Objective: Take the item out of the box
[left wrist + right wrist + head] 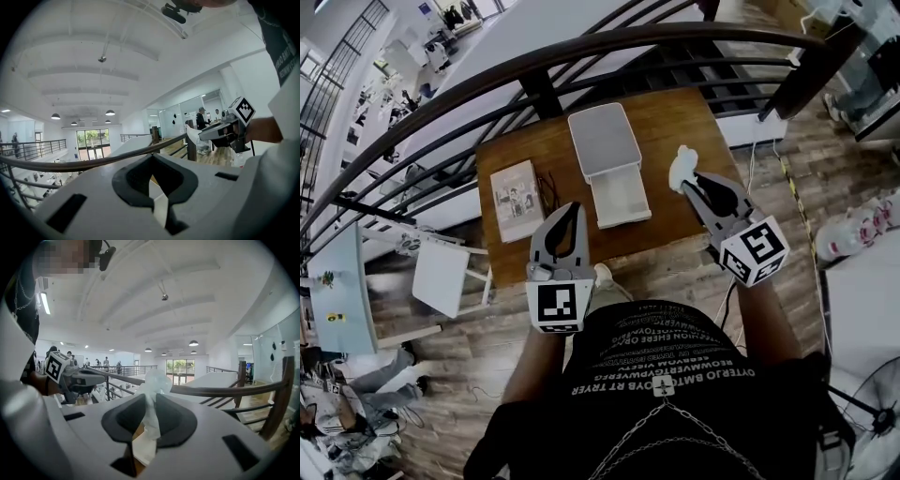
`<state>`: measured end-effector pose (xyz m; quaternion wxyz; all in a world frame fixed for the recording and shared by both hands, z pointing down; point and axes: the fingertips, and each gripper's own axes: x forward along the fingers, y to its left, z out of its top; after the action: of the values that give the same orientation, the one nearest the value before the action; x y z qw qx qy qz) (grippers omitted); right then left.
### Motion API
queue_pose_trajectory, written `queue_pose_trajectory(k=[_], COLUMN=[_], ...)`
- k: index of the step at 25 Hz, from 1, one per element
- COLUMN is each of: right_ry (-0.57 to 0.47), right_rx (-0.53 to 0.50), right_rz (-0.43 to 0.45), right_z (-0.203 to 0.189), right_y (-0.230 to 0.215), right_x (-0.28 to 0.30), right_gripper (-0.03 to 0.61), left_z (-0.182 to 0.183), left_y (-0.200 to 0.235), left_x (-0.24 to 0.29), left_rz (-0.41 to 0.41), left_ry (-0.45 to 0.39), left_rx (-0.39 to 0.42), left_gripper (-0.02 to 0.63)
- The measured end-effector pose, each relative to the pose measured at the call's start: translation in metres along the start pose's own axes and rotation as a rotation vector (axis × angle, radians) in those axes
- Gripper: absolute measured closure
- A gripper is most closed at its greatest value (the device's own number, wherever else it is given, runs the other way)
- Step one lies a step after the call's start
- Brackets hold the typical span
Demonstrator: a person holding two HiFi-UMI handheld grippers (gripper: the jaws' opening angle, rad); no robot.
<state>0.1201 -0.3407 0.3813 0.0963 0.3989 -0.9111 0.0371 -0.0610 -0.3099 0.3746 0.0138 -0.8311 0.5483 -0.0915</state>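
Note:
The white box (622, 199) lies open on the wooden table (675, 122), its lid (604, 141) just behind it. My right gripper (689, 180) is held above the table's right part, shut on a crumpled white plastic-wrapped item (681, 166). In the right gripper view the item (152, 380) sticks up between the pinching jaws of my right gripper (150, 397). My left gripper (572, 208) hovers over the table's front edge, left of the box, with its tips together and nothing in them. In the left gripper view my left gripper (151, 157) looks shut.
A booklet (517, 199) and a thin dark cable (547, 190) lie on the table's left part. A curved dark railing (534, 56) runs behind the table, with a drop beyond it. A white side table (445, 277) stands to the left on the wooden floor.

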Motion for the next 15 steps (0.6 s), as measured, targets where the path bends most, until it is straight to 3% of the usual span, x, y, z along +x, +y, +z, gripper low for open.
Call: queue_pose_trajectory(k=[6,15], right_ry=[-0.03,-0.057], right_rx=[-0.022,-0.032], right_rz=[0.0,0.0], right_z=[0.02,0.018], right_y=[0.007,0.015], right_x=[-0.027,-0.059], right_gripper=[0.517,0.517], left_z=[0.009,0.008], left_y=[-0.016,-0.041], left_x=[-0.018,-0.043], left_rz=[0.01,0.025], left_ry=[-0.006,0.0], left_rx=[0.004,0.014], left_gripper=[0.607,0.608])
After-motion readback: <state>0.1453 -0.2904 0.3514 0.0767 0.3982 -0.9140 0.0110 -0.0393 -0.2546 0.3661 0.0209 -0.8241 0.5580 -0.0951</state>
